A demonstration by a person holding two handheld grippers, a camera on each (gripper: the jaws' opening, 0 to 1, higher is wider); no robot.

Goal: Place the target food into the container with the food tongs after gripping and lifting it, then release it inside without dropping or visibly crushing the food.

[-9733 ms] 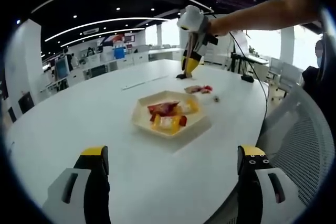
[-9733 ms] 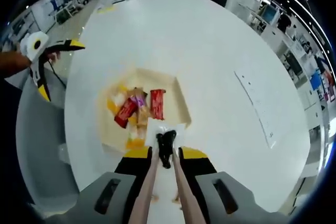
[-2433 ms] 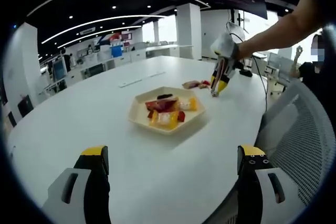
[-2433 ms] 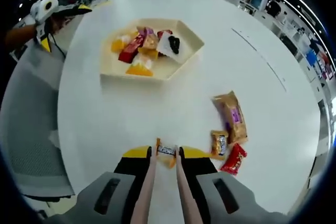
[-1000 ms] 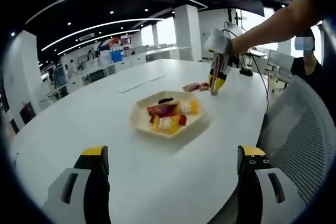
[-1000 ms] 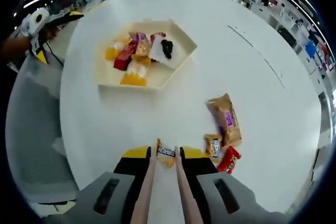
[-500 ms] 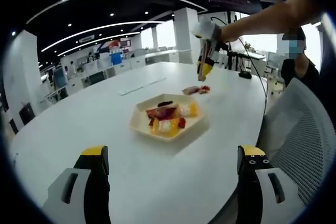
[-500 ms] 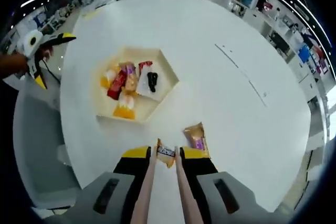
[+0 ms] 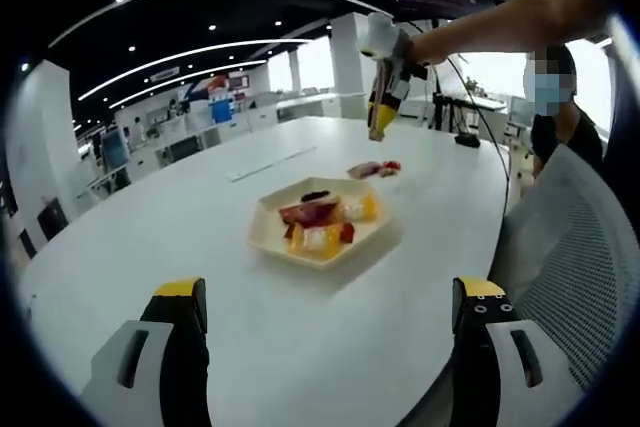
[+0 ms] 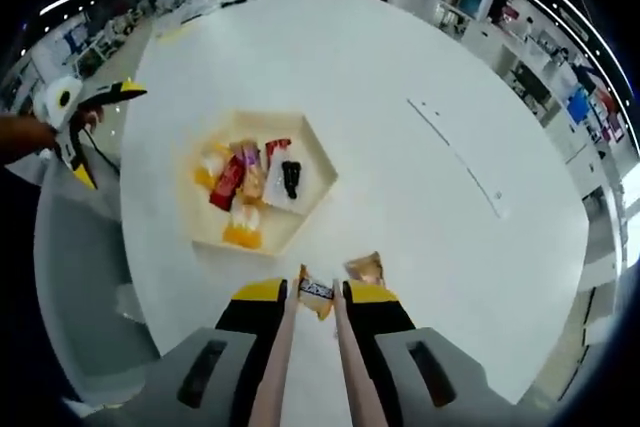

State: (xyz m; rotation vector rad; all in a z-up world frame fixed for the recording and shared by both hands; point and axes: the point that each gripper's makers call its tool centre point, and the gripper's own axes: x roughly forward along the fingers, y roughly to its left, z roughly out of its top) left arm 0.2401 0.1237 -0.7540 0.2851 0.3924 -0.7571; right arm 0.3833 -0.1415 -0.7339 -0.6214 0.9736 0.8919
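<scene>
The right gripper (image 10: 316, 292), at the bottom centre of the right gripper view, has its fingers pressed on the food tongs (image 10: 312, 367), whose tips pinch a small snack packet (image 10: 316, 295) (orange and white, print unreadable) high above the counter (image 10: 400, 67), presumably to carry it to the hexagonal container (image 10: 310, 142) at centre left. The left gripper (image 9: 330, 312) stands idle, fingers wide.

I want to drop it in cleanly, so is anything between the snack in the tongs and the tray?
Nothing visible blocks the way. The snack packet is held in the tongs, high over bare table between it and the hexagonal tray. The tray already holds several snacks.
</scene>
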